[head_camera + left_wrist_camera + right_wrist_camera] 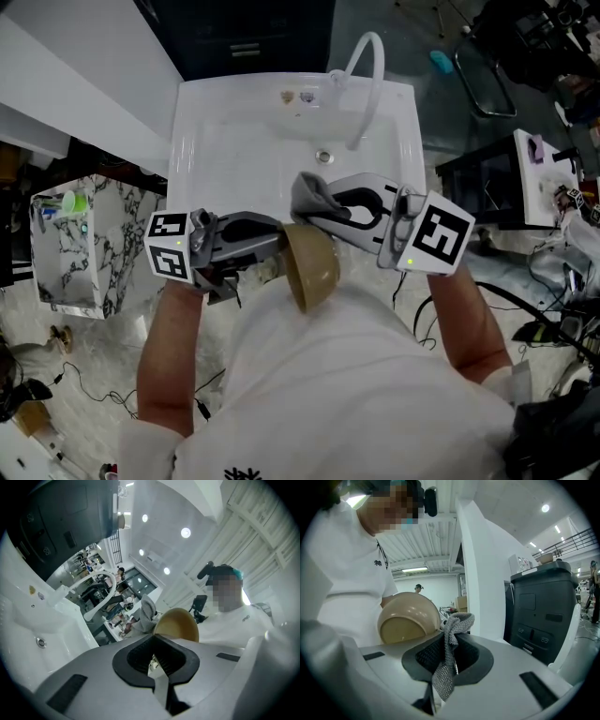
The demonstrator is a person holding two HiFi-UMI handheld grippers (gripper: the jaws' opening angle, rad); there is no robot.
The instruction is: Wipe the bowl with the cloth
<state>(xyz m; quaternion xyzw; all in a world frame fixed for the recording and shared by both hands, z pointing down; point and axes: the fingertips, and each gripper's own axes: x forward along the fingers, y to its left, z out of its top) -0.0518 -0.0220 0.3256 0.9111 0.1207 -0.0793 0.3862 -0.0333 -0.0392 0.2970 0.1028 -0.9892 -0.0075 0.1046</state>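
A tan bowl (312, 267) hangs tipped on its side in the air, in front of my chest and near the sink's front edge. My left gripper (279, 246) is shut on its rim from the left. In the left gripper view the bowl (177, 623) rises just past the closed jaws (157, 657). My right gripper (317, 208) comes in from the right, shut on a grey cloth (314, 195) that lies against the bowl's upper edge. In the right gripper view the cloth (453, 630) hangs bunched between the jaws (451, 644), with the bowl's underside (408, 616) just behind it.
A white sink (216, 141) with a curved white faucet (370, 75) and a drain (324, 156) lies just beyond the bowl. A marble-patterned cabinet (75, 244) stands at the left. Cables (539, 319) and gear crowd the floor at the right.
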